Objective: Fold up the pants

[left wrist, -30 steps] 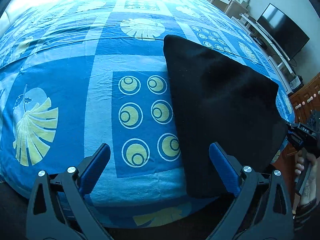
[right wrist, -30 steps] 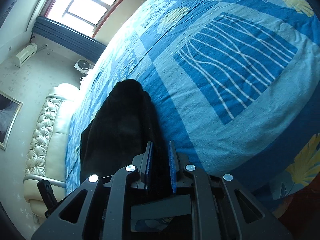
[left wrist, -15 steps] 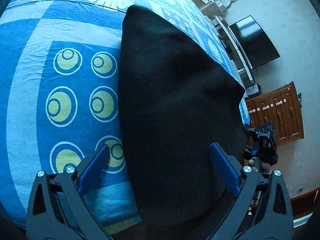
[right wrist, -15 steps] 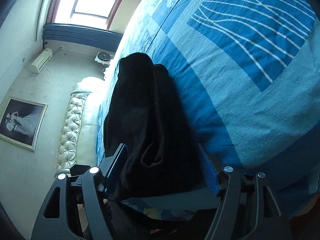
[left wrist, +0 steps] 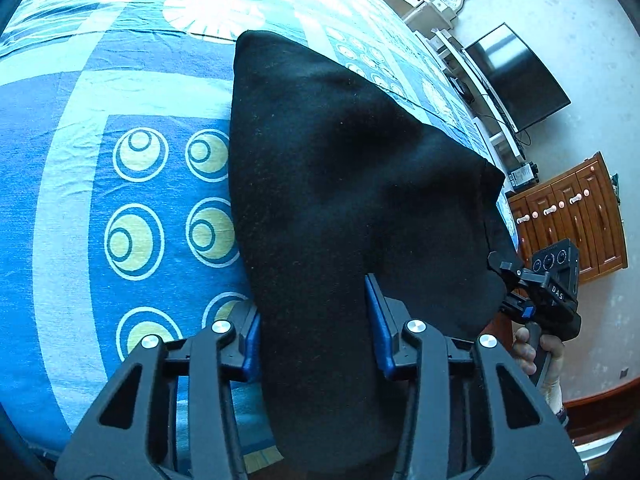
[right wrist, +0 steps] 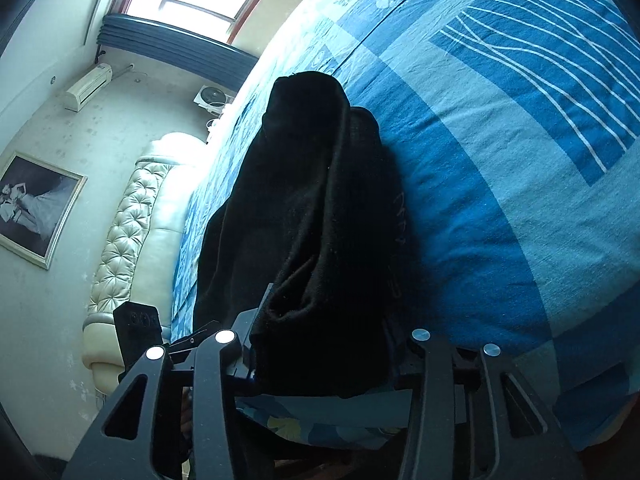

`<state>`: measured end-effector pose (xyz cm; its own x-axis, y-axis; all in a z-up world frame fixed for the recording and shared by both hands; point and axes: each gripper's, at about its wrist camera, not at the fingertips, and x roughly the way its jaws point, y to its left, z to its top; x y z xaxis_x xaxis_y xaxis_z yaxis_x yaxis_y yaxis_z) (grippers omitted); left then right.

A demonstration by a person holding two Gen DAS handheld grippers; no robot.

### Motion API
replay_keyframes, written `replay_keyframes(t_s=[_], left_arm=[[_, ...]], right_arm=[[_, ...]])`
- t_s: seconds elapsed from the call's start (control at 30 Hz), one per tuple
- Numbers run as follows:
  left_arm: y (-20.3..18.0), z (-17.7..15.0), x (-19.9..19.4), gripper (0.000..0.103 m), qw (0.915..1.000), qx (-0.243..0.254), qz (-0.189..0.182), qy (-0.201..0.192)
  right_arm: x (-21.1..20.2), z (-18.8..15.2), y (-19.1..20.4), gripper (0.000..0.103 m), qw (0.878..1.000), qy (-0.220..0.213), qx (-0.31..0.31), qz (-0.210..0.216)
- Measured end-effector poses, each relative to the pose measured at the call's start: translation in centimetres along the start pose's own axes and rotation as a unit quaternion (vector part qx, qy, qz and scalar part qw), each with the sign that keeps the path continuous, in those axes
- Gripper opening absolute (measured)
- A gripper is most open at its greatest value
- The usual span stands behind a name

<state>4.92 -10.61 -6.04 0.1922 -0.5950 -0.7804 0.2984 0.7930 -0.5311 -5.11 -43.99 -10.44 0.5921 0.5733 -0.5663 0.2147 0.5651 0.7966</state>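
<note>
Where fabric bunches, pants [left wrist: 340, 184] edge hidden.

Open bedspread [left wrist: 72, 184] flanks the pants [left wrist: 340, 184] (folded, seemingly bulky) on both sides.

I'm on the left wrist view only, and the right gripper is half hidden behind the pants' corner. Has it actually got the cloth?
Observer: Yes. In the right wrist view the right gripper straddles the near end of the pants. Its jaws have just been closing, and the cloth is pressed between them.
Operator: Is that a single layer it's biting?
Observer: No. Several layers lie stacked there, and a fold gapes open at that end.
Operator: What's on the far side of the bed from there?
Observer: A pale tufted headboard runs along the bed's edge, on the left of that view beyond the pants.
</note>
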Motion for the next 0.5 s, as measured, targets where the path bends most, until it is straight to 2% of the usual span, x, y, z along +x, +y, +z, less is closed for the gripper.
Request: replay_keyframes(t_s=[0.17, 0.5], left_arm=[[0.3, -0.1, -2.1, 0.040, 0.9988, 0.019, 0.041, -0.017], [6.2, -0.8, -8.1, 0.040, 0.9937, -0.006, 0.103, -0.044]], right_arm=[[2.2, -0.3, 2.0, 0.043, 1.000, 0.013, -0.015, 0.006], [10.4, -1.6, 7.4, 0.043, 0.995, 0.077, -0.050, 0.038]])
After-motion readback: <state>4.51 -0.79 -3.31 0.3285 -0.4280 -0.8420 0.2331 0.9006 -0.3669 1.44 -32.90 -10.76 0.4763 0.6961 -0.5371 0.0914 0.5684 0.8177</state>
